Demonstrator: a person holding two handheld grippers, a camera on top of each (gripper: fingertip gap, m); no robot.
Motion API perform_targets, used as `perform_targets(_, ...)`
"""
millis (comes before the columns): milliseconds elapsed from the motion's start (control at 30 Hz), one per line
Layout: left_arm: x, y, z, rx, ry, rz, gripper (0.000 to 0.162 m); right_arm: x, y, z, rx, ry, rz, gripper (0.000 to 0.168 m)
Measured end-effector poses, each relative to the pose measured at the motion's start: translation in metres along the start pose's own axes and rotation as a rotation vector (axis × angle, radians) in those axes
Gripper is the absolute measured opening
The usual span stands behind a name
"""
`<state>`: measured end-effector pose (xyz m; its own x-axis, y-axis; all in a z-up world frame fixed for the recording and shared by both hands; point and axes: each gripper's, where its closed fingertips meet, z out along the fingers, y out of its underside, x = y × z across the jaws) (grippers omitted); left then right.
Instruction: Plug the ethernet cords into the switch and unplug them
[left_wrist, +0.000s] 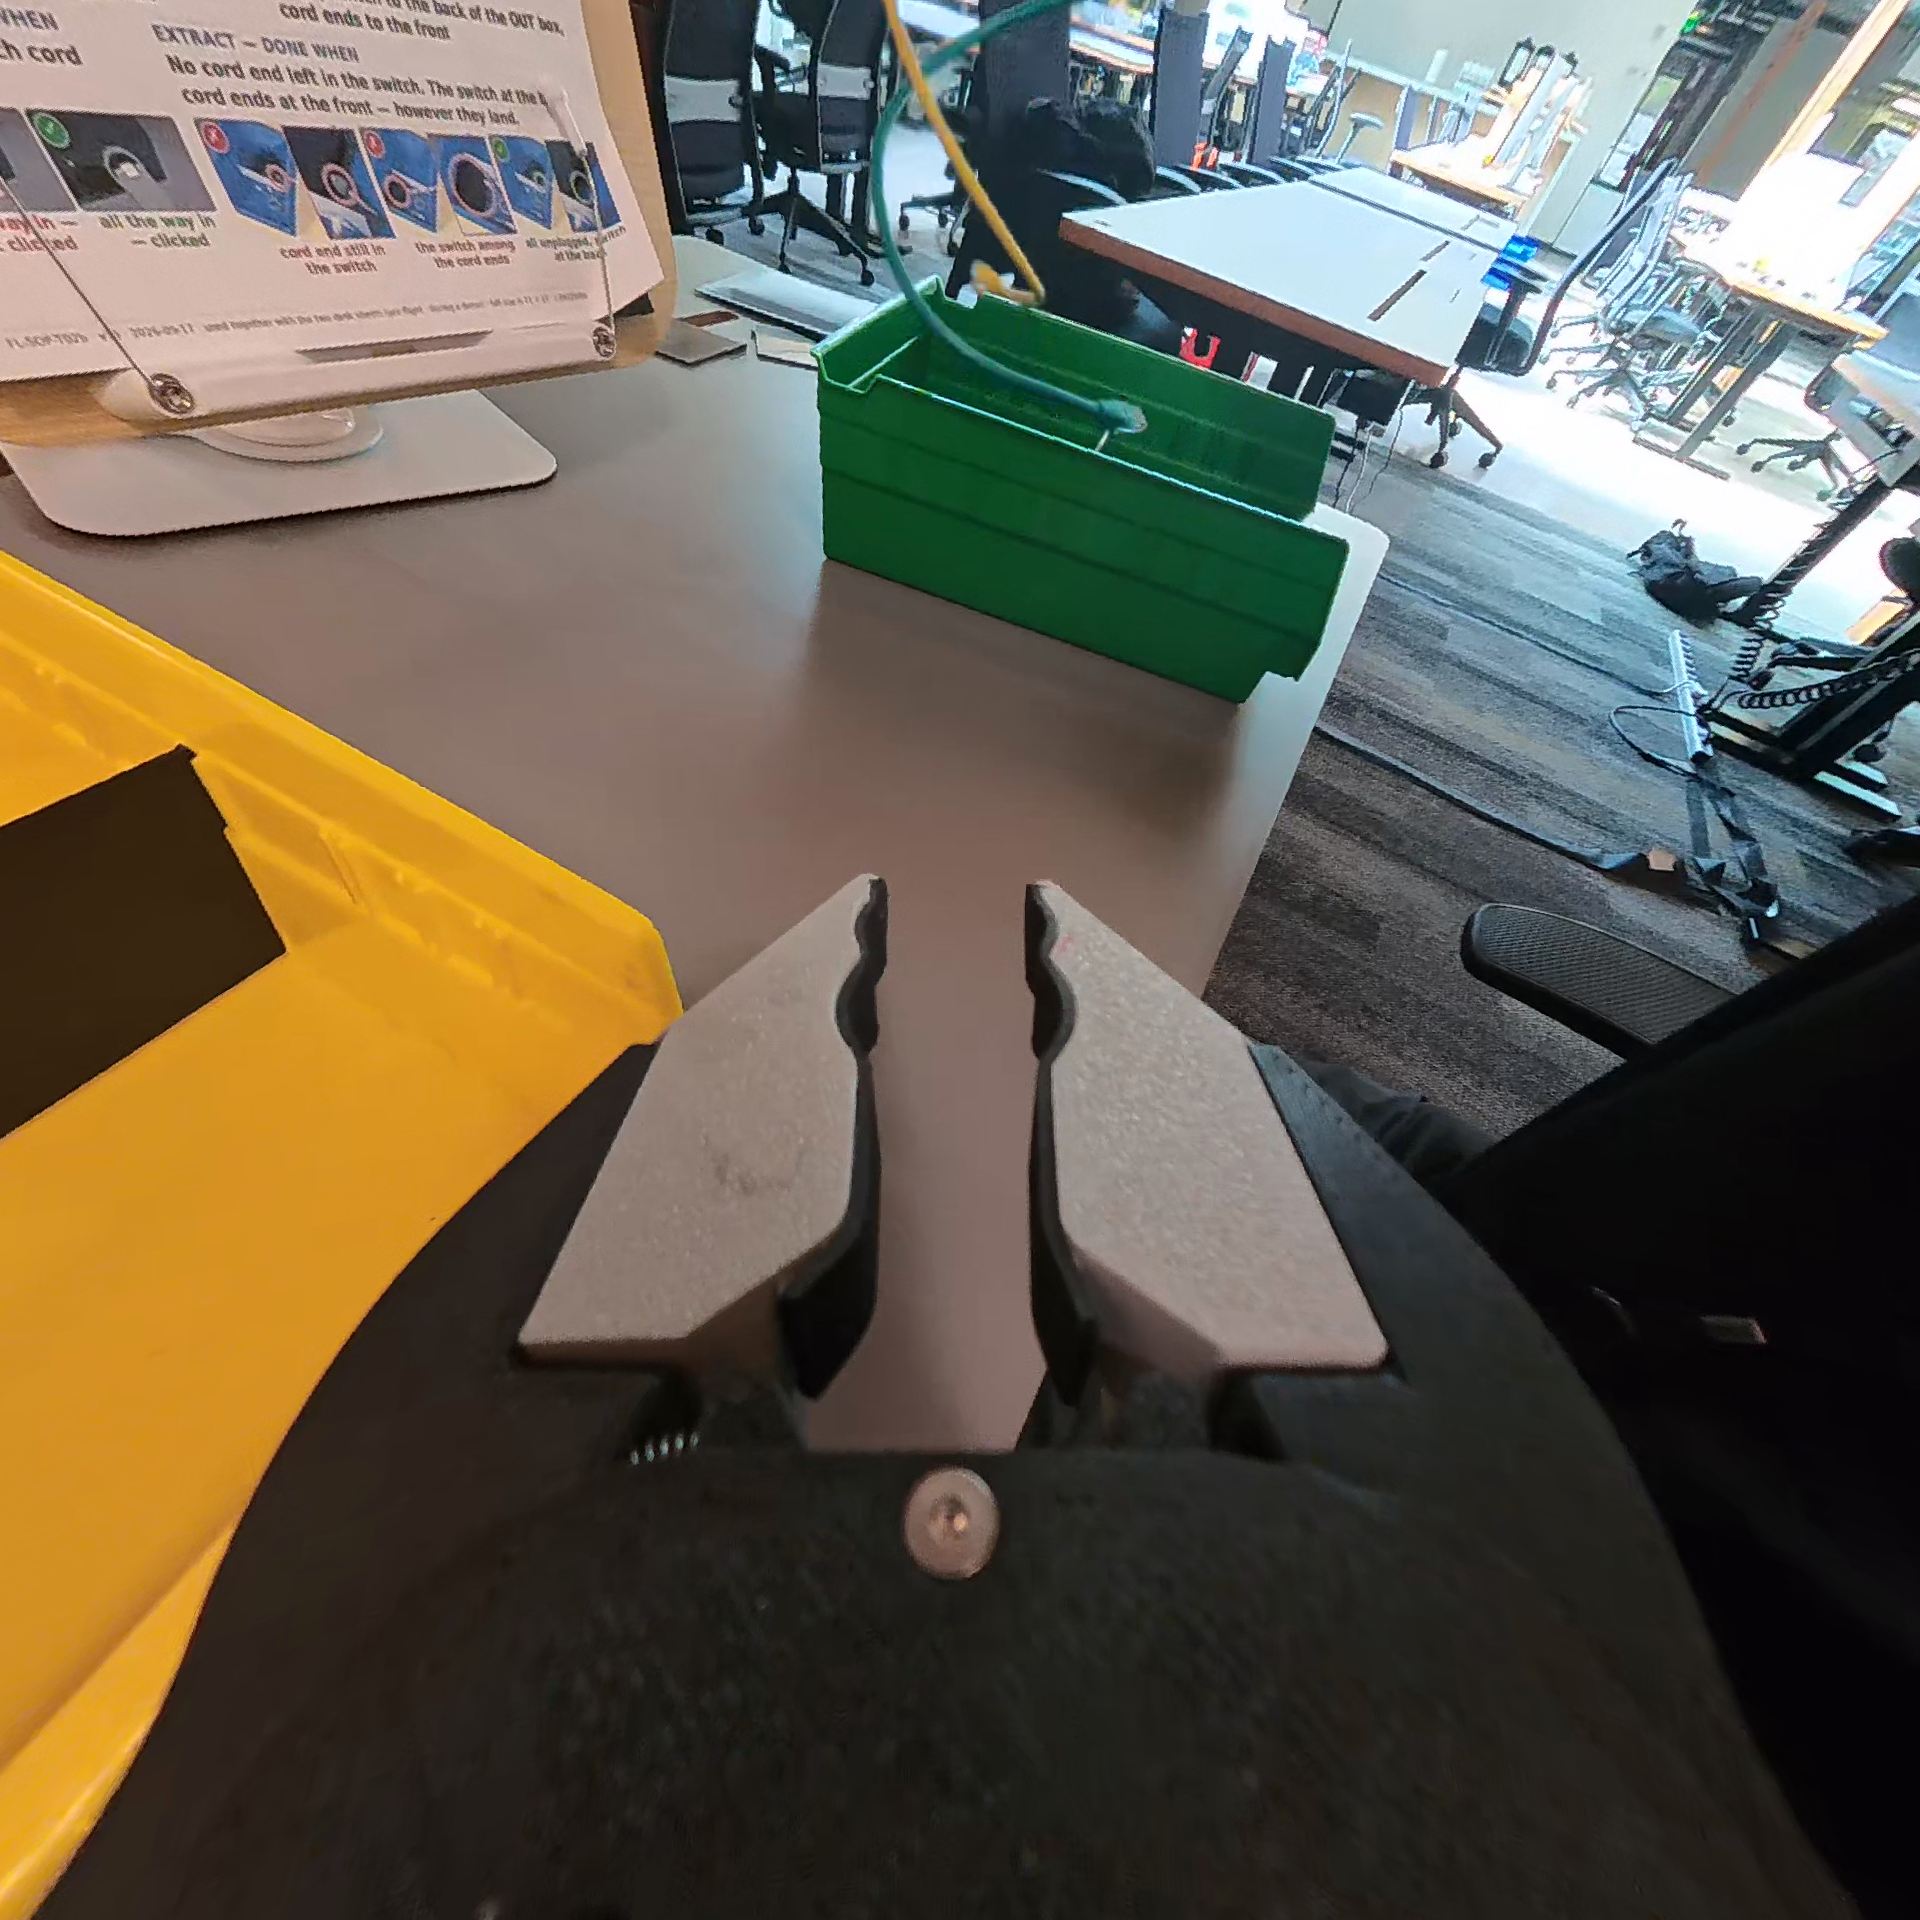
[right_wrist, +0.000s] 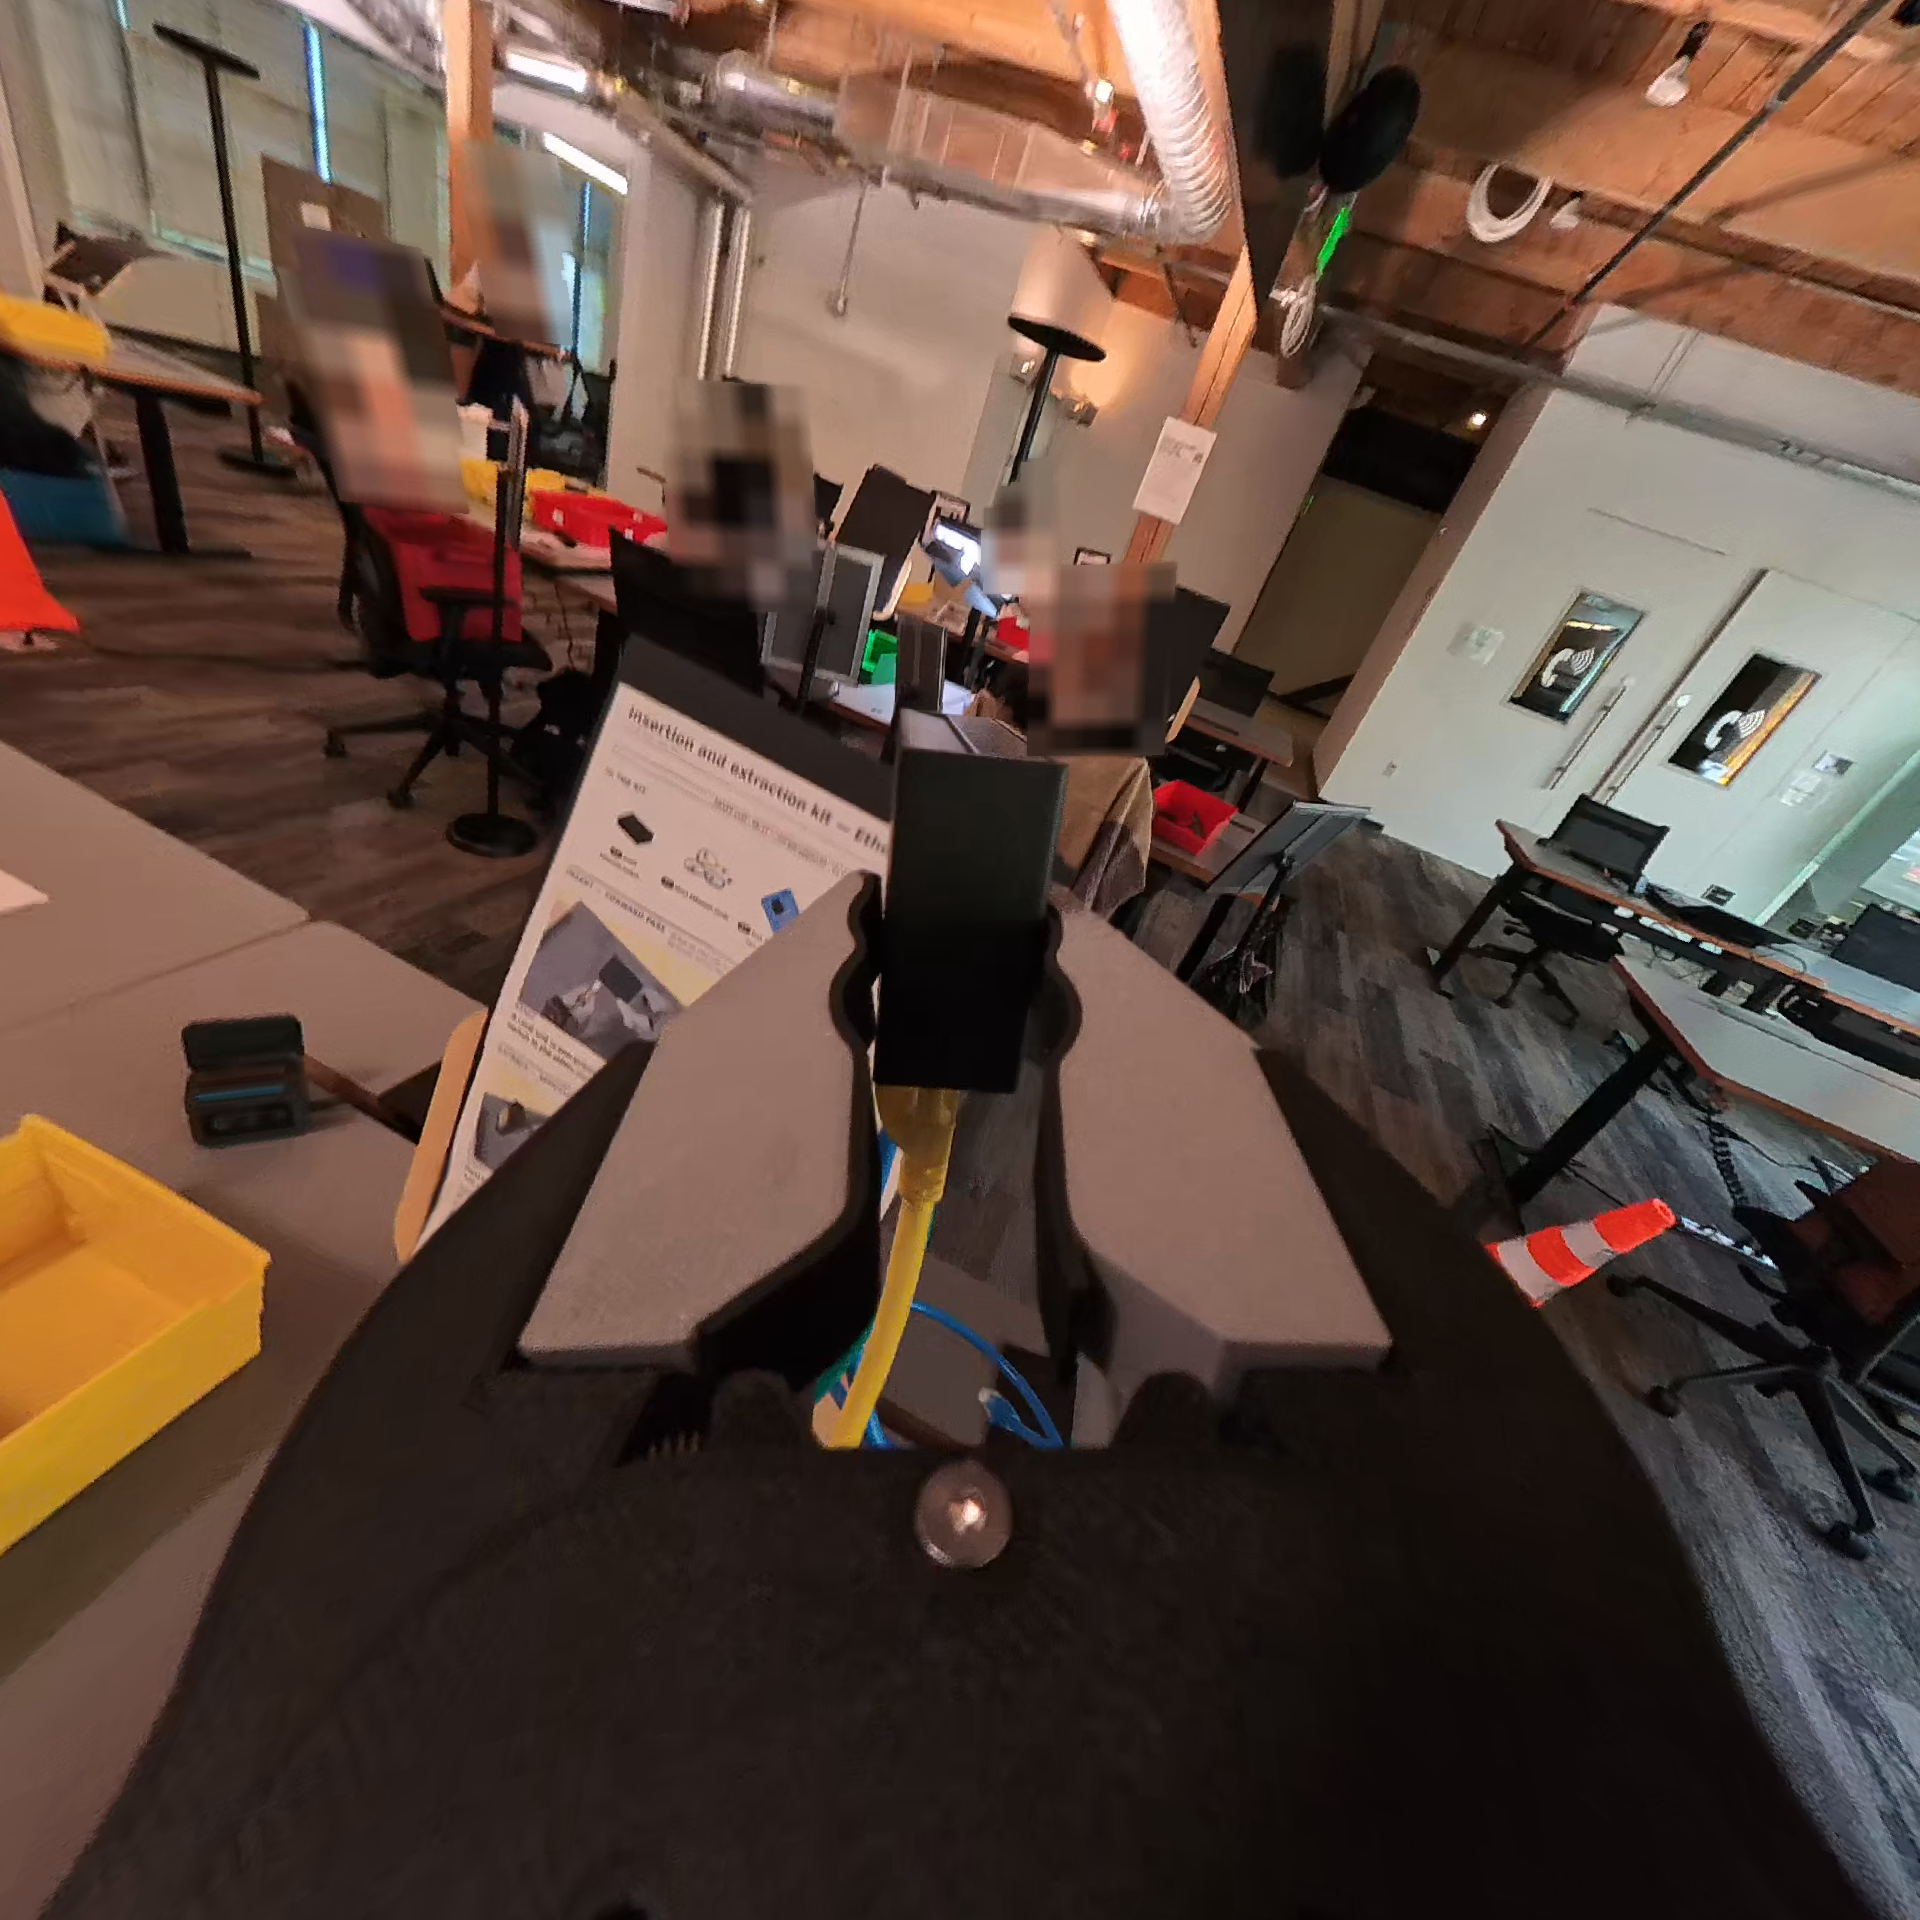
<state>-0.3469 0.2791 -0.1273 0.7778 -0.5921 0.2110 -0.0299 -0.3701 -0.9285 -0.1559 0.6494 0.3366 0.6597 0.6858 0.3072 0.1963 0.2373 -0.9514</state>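
Note:
My right gripper (right_wrist: 956, 935) is shut on the black switch (right_wrist: 971, 883) and holds it up in the air. A yellow cord (right_wrist: 909, 1236) is plugged into the switch's underside and hangs down between the fingers; a blue cord (right_wrist: 1013, 1392) shows below it. In the left wrist view a yellow cord (left_wrist: 961, 166) and a green cord (left_wrist: 914, 312) hang from above into the green bin (left_wrist: 1060, 520); the green cord's loose plug (left_wrist: 1122, 418) lies inside it. My left gripper (left_wrist: 956, 914) is open and empty, low over the grey table (left_wrist: 623, 675).
A yellow bin (left_wrist: 312, 1039) with a black patch sits at my left. An instruction sheet on a stand (left_wrist: 312, 208) is at the back left. The table edge (left_wrist: 1278, 831) drops to carpet and an office chair on the right. A small black case (right_wrist: 244, 1075) lies on the table. About 65 centimeters separates my left fingertips from my right.

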Motion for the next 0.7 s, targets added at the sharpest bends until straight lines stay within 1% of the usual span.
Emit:
perform_targets(67, 0.0, -0.001, -0.001, 0.008, 0.007, -0.008, 0.024, 0.004, -0.016, -0.01, 0.05, -0.012, 0.033, 0.025)
perform_targets(133, -0.001, -0.001, -0.001, 0.01, 0.007, -0.012, 0.024, 0.003, -0.025, -0.016, 0.076, -0.033, 0.069, 0.025)
perform_targets(233, -0.002, 0.001, -0.001, 0.006, 0.006, -0.015, 0.024, 0.003, -0.033, -0.021, 0.106, -0.042, 0.096, 0.025)
perform_targets(333, -0.003, 0.0, -0.002, 0.006, 0.0, -0.012, 0.024, 0.001, -0.036, -0.024, 0.129, -0.076, 0.172, 0.025)
perform_targets(533, -0.003, 0.0, -0.001, 0.012, 0.013, -0.018, 0.024, -0.002, -0.034, -0.028, 0.108, -0.079, 0.161, 0.025)
perform_targets(700, 0.0, -0.001, -0.002, 0.009, 0.009, -0.003, 0.024, -0.003, -0.017, -0.023, 0.103, -0.112, 0.192, 0.025)
